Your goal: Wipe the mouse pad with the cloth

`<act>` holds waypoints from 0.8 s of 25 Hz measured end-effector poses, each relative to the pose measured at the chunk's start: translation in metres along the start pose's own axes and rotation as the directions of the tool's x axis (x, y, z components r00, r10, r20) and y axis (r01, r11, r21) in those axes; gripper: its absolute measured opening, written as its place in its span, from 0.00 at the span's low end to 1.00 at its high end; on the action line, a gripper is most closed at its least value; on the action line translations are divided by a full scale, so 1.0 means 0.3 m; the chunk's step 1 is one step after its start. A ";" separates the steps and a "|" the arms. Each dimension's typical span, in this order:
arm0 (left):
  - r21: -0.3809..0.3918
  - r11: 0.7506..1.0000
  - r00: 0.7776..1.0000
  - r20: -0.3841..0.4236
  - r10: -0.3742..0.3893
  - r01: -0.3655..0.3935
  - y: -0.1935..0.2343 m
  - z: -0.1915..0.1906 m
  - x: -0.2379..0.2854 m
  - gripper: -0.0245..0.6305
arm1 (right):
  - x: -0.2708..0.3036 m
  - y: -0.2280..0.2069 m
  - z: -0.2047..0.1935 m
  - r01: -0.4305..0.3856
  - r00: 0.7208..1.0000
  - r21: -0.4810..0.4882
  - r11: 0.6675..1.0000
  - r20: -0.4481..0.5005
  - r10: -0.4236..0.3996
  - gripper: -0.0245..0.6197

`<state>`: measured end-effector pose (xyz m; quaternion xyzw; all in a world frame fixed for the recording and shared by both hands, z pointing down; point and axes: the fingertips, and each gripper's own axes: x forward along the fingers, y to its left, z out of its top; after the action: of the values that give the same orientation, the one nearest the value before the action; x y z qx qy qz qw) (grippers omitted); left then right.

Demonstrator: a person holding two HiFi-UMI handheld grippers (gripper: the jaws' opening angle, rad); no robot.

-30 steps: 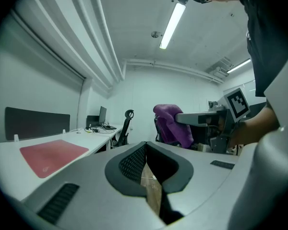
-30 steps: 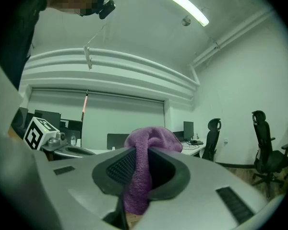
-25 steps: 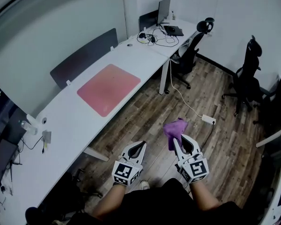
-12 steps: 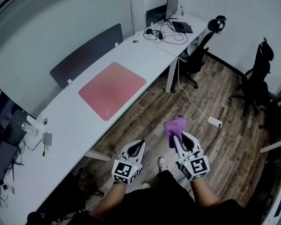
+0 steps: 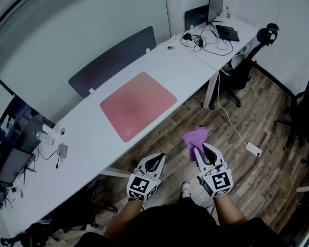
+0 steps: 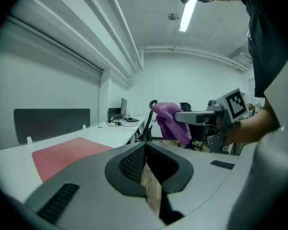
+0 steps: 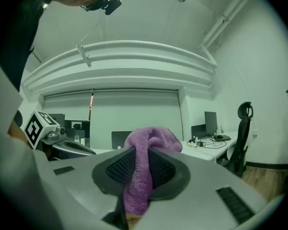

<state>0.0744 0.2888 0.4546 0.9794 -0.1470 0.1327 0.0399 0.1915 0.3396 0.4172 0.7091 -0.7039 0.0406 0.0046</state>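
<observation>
Clamping a purple cloth (image 7: 150, 137) between its jaws, the right gripper (image 7: 137, 152) holds the fabric bunched, with a fold bulging above the pads and a strip running down between them. Just to its left, the left gripper (image 6: 145, 148) has its jaws drawn together to a thin slit, with nothing caught in them; only the wooden floor (image 5: 257, 112) shows through. Both tools hang over that floor, well apart from the pink mouse pad (image 5: 138, 104) and on the near side of it, so the cloth does not touch the pad. The mouse pad lies flat on a long white desk (image 5: 80, 138), close to the desk's near edge. Behind the mouse pad, a dark screen (image 5: 113, 58) stands along the desk's back edge. Farther along the desk to the right of the mouse pad sit a monitor (image 5: 215, 1) and a tangle of cables (image 5: 206, 41), with a black chair (image 5: 247, 66) beside that end. A white power strip (image 5: 253, 149) lies on the floor to the right of the mouse pad, beyond the cloth.
</observation>
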 end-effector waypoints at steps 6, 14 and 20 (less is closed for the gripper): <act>-0.065 0.993 0.995 -0.023 0.095 -0.096 0.059 -0.010 0.082 0.07 | 0.117 -0.074 -0.029 -0.113 0.993 0.013 0.993 -0.037 0.114 0.16; -0.109 0.973 0.979 -0.028 0.200 -0.202 0.137 -0.035 0.077 0.07 | 0.221 -0.115 -0.038 -0.151 0.988 -0.007 0.988 -0.034 0.151 0.16; -0.147 0.951 0.962 -0.039 0.271 -0.274 0.263 -0.073 0.043 0.07 | 0.328 -0.056 -0.040 -0.211 0.976 -0.010 0.977 -0.066 0.210 0.17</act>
<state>0.0573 0.2127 0.4821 0.9426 -0.2898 0.1345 0.0967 0.2082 0.2422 0.4362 0.6288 -0.7749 0.0577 0.0289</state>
